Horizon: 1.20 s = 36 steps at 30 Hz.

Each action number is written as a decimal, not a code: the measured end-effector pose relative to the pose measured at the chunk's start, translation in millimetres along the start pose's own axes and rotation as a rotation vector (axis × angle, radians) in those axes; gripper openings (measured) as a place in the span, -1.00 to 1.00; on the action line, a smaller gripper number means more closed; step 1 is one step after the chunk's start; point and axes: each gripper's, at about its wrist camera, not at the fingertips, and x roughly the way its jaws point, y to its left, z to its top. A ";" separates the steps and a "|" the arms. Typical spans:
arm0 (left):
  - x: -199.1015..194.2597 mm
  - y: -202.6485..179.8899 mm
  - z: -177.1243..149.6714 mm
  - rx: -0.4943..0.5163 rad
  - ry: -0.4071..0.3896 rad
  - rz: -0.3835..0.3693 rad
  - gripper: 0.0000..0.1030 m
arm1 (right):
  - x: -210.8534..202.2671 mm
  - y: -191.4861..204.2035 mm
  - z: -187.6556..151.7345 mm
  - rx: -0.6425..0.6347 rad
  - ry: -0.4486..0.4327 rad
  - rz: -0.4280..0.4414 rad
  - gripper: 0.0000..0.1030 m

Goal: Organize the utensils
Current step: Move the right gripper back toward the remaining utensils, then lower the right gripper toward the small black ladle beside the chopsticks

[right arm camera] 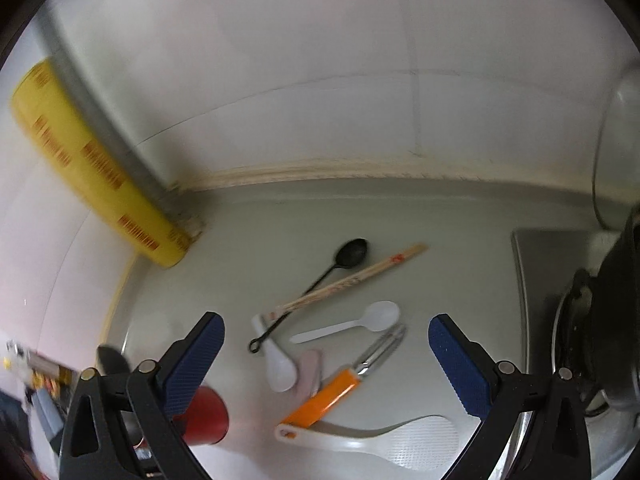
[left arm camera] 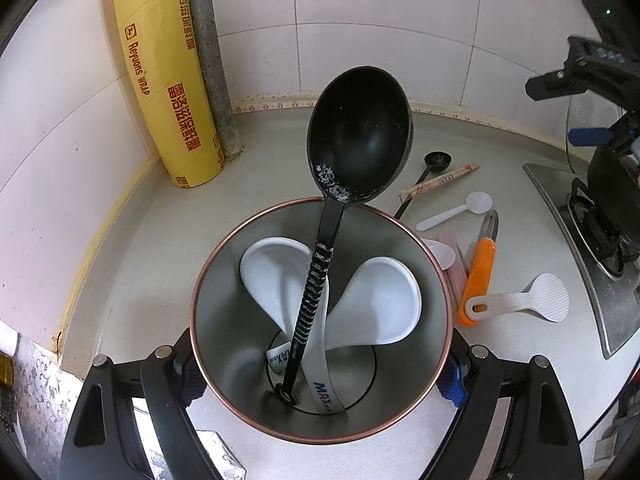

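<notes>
My left gripper (left arm camera: 320, 376) is shut on a steel cup with a copper rim (left arm camera: 224, 248), its blue pads pressing both sides. Inside stand a black ladle (left arm camera: 360, 136) and two white ceramic spoons (left arm camera: 276, 272). My right gripper (right arm camera: 325, 322) hangs open over loose utensils on the counter, with nothing between its fingers. Below it lie a small black spoon (right arm camera: 352, 254), wrapped chopsticks (right arm camera: 352, 280), a white plastic spoon (right arm camera: 384, 314), a white ceramic spoon (right arm camera: 280, 368), a pink piece (right arm camera: 310, 372), an orange-handled peeler (right arm camera: 328, 396) and a white rice paddle (right arm camera: 420, 436).
A yellow roll of wrap (left arm camera: 168, 80) and a grey pipe (left arm camera: 212, 60) stand in the tiled corner at the left. A gas stove (left arm camera: 560, 216) with a black pot (left arm camera: 616, 176) borders the counter on the right. A red cup-like shape (right arm camera: 206, 416) shows behind my right gripper's left finger.
</notes>
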 end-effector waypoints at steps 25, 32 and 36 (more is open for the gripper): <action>0.6 10.3 2.4 -0.057 -0.022 0.045 0.73 | 124.5 -52.7 46.8 0.176 0.184 -0.026 1.00; -0.4 8.8 1.2 -0.053 -0.027 0.041 0.73 | 166.8 -73.8 39.6 0.272 0.269 -0.169 0.69; 0.5 10.0 1.6 -0.050 -0.029 0.037 0.73 | 177.9 -83.6 38.6 0.368 0.286 -0.181 0.60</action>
